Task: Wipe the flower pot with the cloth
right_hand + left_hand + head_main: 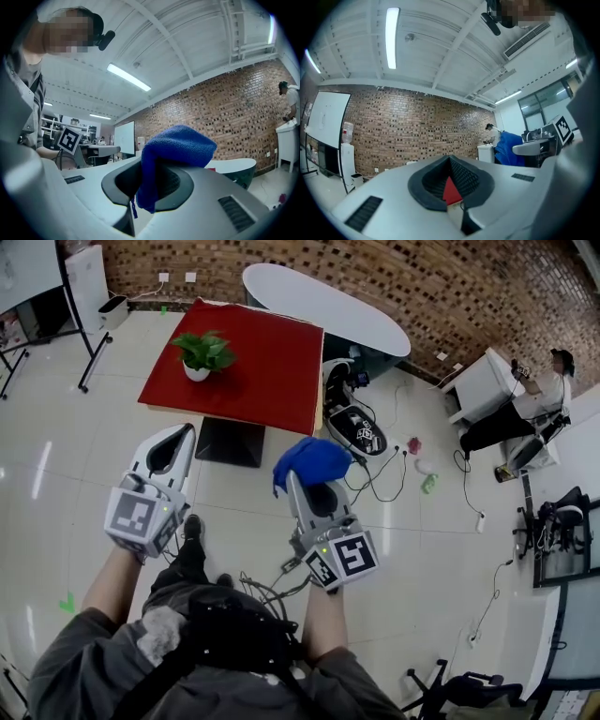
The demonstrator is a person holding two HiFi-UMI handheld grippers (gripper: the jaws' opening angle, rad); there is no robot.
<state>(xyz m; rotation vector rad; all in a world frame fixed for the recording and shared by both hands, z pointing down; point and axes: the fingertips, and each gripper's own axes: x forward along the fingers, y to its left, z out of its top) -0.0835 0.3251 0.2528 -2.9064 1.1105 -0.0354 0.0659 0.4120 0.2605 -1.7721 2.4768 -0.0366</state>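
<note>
While the person stands on the tiled floor (66,474) well short of the red worktop (258,371), both tools are held out level ahead of the body, pointing towards it. Nearest, the left gripper (181,435) has its jaws pressed together on nothing; a sliver of the red top shows through the hollow behind its closed tips. I judge it is kept empty so it can steady whatever gets wiped. Beside it, the right gripper (304,486) pinches the blue cloth (314,463). A fold is caught between the jaws, and the bulk bunches up over and ahead of the tips. This leaves a soft pad of fabric foremost, which suits wiping.

Beyond the grippers lies bare floor, with loose cables (375,474) to the right. Then comes the worktop, where the white flower pot (196,373) stands upright near the left side with a green plant (204,349) in it. It is well apart from both grippers, and the cloth has not yet touched it, so I judge the wiping has not begun. Behind the worktop sits a long white table (319,301), then the brick wall (422,277).

By count: two grippers, one cloth, one pot holding one plant, one red worktop and one white table.
</note>
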